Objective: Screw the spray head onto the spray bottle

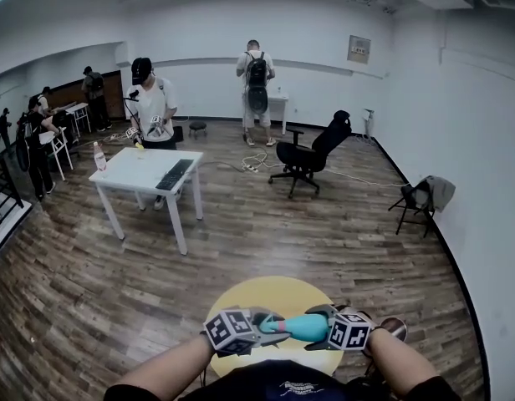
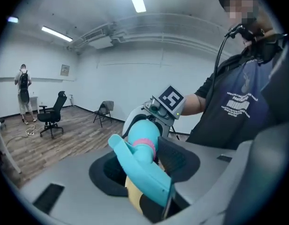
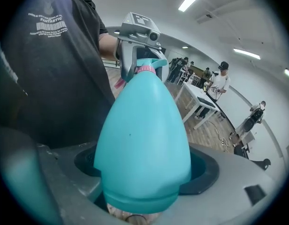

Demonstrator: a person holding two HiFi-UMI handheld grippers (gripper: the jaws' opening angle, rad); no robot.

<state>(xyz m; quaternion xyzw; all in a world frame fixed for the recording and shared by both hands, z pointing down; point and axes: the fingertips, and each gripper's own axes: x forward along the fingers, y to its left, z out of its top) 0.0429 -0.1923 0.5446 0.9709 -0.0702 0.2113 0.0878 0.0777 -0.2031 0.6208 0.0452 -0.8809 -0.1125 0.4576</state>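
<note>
In front of my chest both grippers hold a teal spray bottle [image 1: 308, 327] level over a round yellow table [image 1: 274, 292]. My right gripper [image 1: 323, 331] is shut on the bottle's wide body [image 3: 144, 139], which fills the space between its jaws. My left gripper [image 1: 262, 328] is shut on the teal spray head [image 2: 143, 170], its dark pads [image 2: 177, 159] against the sides. The head's pink collar [image 2: 145, 143] sits at the bottle's neck [image 3: 145, 69]. The trigger points toward the left gripper's camera. How far the collar is threaded on is hidden.
A white table [image 1: 132, 174] with a keyboard and a bottle stands at the far left with a person behind it. A black office chair [image 1: 312, 153] is mid-room and a folding chair [image 1: 420, 199] by the right wall. More people stand at the back.
</note>
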